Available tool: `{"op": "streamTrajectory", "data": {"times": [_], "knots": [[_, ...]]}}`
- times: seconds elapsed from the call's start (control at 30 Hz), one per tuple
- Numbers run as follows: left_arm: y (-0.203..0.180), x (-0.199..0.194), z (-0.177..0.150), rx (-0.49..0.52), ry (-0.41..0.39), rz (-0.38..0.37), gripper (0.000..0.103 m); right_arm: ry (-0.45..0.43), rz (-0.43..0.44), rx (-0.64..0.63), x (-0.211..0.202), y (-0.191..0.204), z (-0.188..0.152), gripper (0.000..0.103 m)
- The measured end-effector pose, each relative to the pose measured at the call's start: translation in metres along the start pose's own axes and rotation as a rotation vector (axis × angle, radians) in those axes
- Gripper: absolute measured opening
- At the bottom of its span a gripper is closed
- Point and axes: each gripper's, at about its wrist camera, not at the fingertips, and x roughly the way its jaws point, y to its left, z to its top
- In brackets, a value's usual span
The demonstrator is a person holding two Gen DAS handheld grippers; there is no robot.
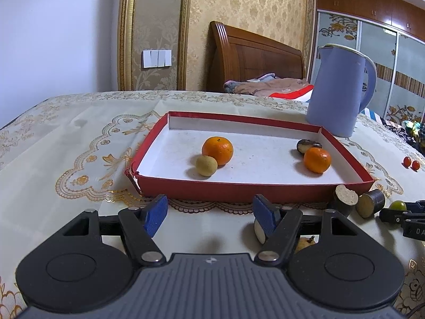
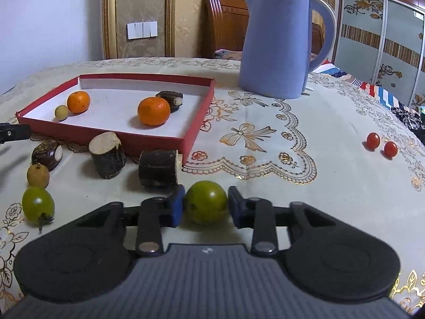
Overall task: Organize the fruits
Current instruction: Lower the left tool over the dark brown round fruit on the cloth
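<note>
My right gripper (image 2: 205, 207) is shut on a round green fruit (image 2: 205, 199) that rests on the tablecloth, its blue pads pressing both sides. The red tray (image 2: 132, 141) lies to the far left and holds two mandarins (image 2: 153, 111) (image 2: 78, 101), a small tan longan (image 2: 61, 112) and a dark water chestnut (image 2: 171, 100). My left gripper (image 1: 209, 208) stands open just before the tray's (image 1: 225, 190) front wall, nothing between its fingers. A dark cut piece (image 1: 259, 230) lies partly hidden behind its right finger.
Loose before the tray: two dark sugarcane chunks (image 2: 107, 154) (image 2: 158, 168), a water chestnut (image 2: 47, 154), a longan (image 2: 38, 175), a green grape (image 2: 38, 204). Two cherry tomatoes (image 2: 373, 140) lie far right. A blue kettle (image 2: 276, 45) stands behind the tray's right corner.
</note>
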Motion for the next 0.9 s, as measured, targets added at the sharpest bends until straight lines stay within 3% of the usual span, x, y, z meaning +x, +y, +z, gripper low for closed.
{"op": "streamTrajectory", "data": {"times": [0.3,0.53,0.9], "knots": [[-0.009,-0.001,-0.001,0.038,0.014,-0.061,0.071,-0.002,-0.028,0.012,-0.001,0.000,-0.002,0.030],[-0.027,0.013,0.005,-0.009,0.106,-0.147,0.071,-0.004,-0.022,0.020,-0.001,-0.002,-0.002,0.030],[-0.046,0.034,0.002,0.014,0.188,-0.065,0.071,-0.004,-0.013,0.028,-0.001,-0.003,-0.002,0.031]]}}
